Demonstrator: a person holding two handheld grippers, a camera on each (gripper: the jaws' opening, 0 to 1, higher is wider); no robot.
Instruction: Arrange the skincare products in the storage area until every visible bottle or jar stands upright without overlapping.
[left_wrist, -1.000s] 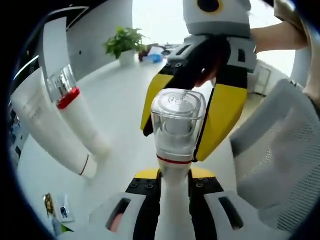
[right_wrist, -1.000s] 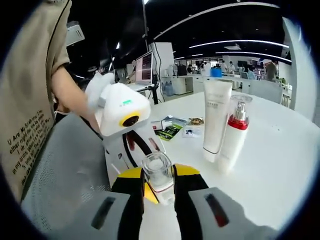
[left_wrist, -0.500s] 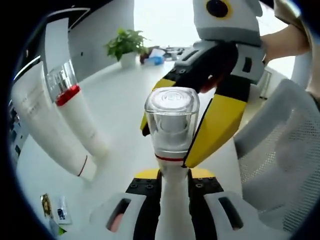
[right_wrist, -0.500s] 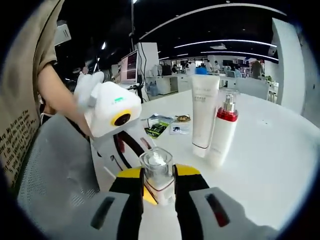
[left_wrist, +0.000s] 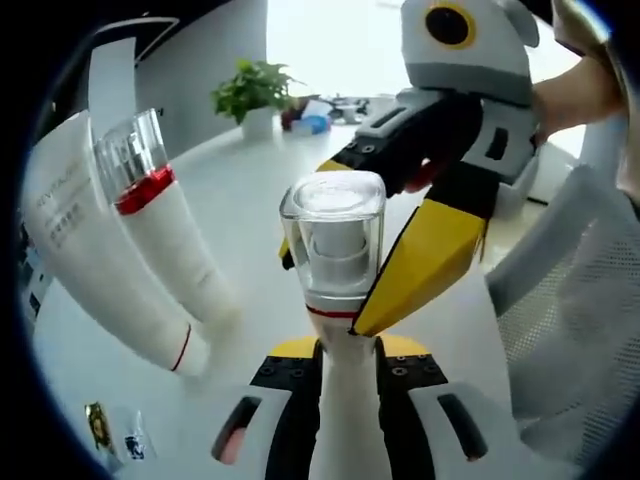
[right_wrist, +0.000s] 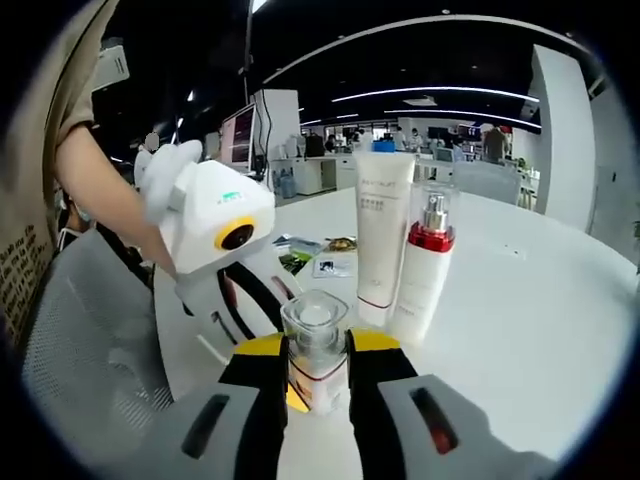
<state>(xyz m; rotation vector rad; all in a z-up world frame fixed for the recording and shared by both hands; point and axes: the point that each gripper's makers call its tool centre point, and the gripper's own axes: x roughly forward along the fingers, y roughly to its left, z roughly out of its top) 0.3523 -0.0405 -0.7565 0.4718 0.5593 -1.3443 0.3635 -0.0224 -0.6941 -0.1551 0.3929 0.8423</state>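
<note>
A white bottle with a clear square cap (left_wrist: 335, 240) stands up between the jaws of my left gripper (left_wrist: 348, 378), which is shut on its body. My right gripper (left_wrist: 332, 290) comes in from the right, its yellow fingers (left_wrist: 425, 255) on either side of the cap. In the right gripper view the same bottle (right_wrist: 315, 345) sits between the yellow jaws of my right gripper (right_wrist: 318, 378), shut on it. A white tube (right_wrist: 378, 235) and a white bottle with a red band (right_wrist: 425, 265) stand upright, side by side, on the white table (right_wrist: 520, 320).
The tube (left_wrist: 90, 250) and the red-banded bottle (left_wrist: 165, 235) lean at the left of the left gripper view. Small sachets (right_wrist: 320, 262) lie behind them. A grey mesh chair (right_wrist: 90, 340) is beside the table. A potted plant (left_wrist: 250, 88) stands far off.
Both views have shifted, and the tube and red-banded bottle now look larger and nearer. The capped bottle stays held between both grippers.
</note>
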